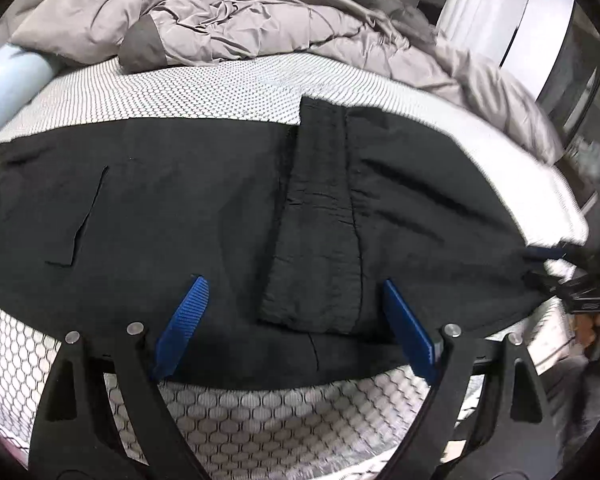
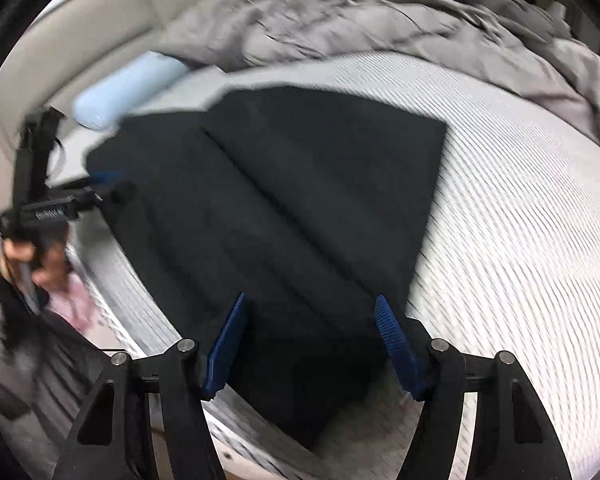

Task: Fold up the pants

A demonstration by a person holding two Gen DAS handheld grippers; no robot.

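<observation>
Pants (image 1: 204, 208): black, thin, faintly crinkled cloth, lying flat along the near edge of the bed (image 1: 220, 92), apparently spread out so a fold can be made.
Left gripper (image 1: 296, 320): jaws spread wide above the fabric, pinching nothing.
Right gripper (image 2: 310, 336): jaws apart over the pants' end, holding nothing.
Bed surface: white honeycomb-patterned mattress.
Duvet (image 1: 236, 20): grey, rumpled, pushed back, seemingly to leave folding room.
</observation>
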